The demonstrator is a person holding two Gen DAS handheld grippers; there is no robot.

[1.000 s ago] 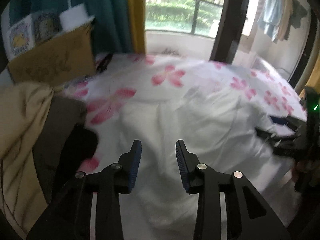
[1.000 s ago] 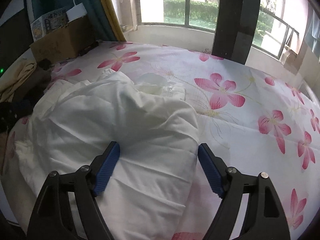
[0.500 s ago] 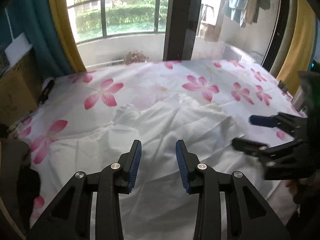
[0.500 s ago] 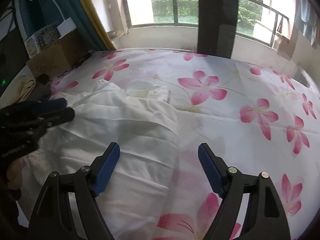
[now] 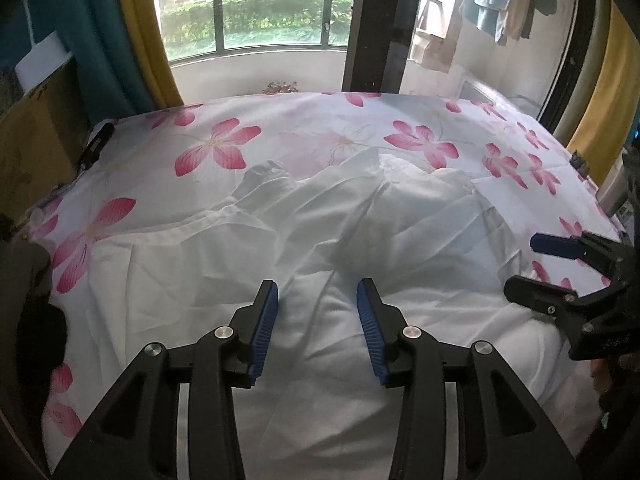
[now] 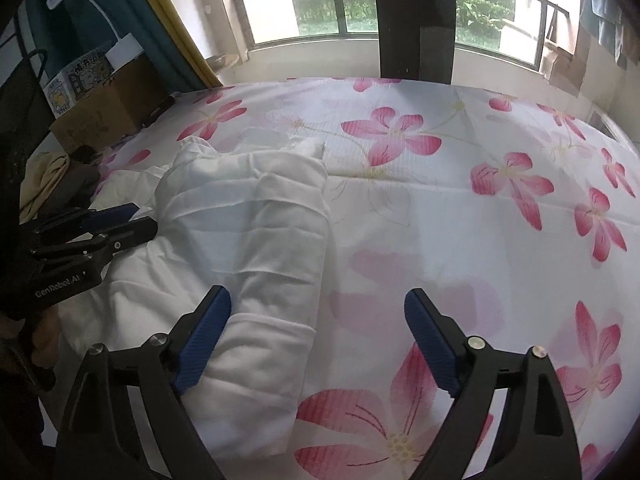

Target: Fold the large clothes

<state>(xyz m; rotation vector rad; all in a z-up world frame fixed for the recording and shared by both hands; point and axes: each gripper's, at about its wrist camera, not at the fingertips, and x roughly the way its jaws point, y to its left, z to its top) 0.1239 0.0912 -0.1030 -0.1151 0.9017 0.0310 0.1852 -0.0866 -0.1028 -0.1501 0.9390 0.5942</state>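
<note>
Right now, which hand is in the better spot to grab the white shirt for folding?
Probably the left. The left gripper hangs right over the white shirt, jaws opening and empty. The right gripper is at the shirt's edge, mostly over the flowered sheet.

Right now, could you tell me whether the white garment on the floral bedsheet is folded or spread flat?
Partly folded: the white cloth garment has one side doubled over into a long thick band, its layered edge showing, wrinkled.

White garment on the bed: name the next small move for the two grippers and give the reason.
Probably lower the right gripper onto the near folded edge of the white garment and pinch it. That edge lies between its opening jaws, unpressed. The left gripper, jaws also opening, holds nothing above the rumpled middle, so the garment lies free on the flowered sheet.
</note>
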